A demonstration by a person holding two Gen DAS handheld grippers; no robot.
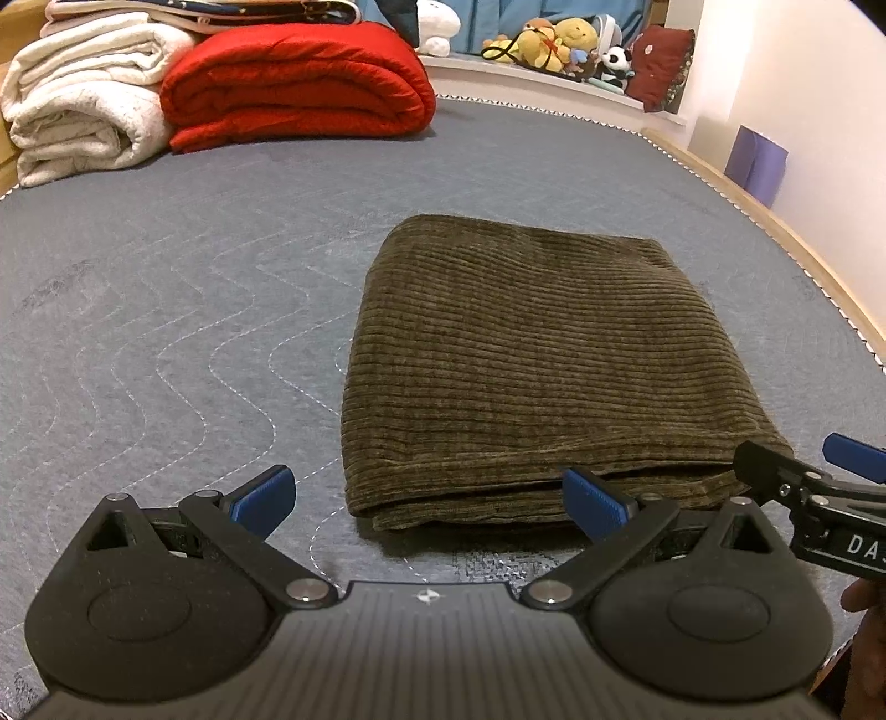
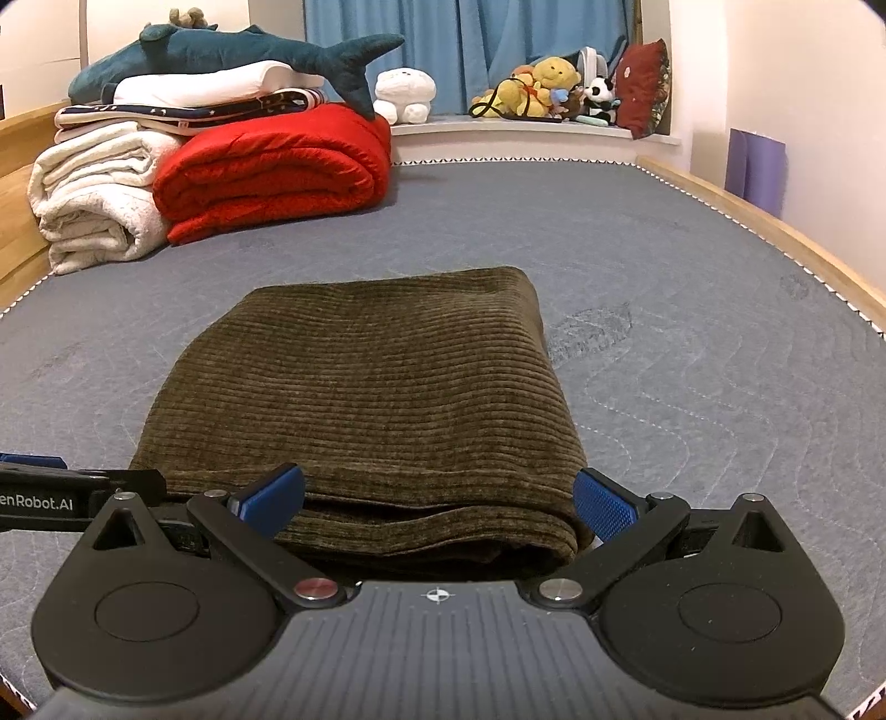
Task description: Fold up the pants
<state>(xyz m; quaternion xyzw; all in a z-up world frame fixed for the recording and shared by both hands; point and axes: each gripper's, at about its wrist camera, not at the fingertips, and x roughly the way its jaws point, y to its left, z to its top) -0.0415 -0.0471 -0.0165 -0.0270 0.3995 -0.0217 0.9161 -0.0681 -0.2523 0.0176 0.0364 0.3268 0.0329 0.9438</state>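
Observation:
Olive-brown corduroy pants (image 1: 515,354) lie folded into a thick rectangle on the grey quilted mattress (image 1: 166,310). My left gripper (image 1: 432,498) is open at the near edge of the stack, and the stack's left corner sits between its blue pads (image 1: 266,495). The right gripper (image 1: 819,487) shows at the right edge of the left wrist view. In the right wrist view the pants (image 2: 365,382) fill the middle. My right gripper (image 2: 437,501) is open around the stack's near right corner. The left gripper (image 2: 55,487) shows at the left edge there.
A folded red quilt (image 2: 271,171) and white blankets (image 2: 99,205) are stacked at the far left, with a plush shark (image 2: 232,52) on top. Several soft toys (image 2: 548,88) sit on the window ledge. A wooden bed frame (image 2: 775,232) runs along the right.

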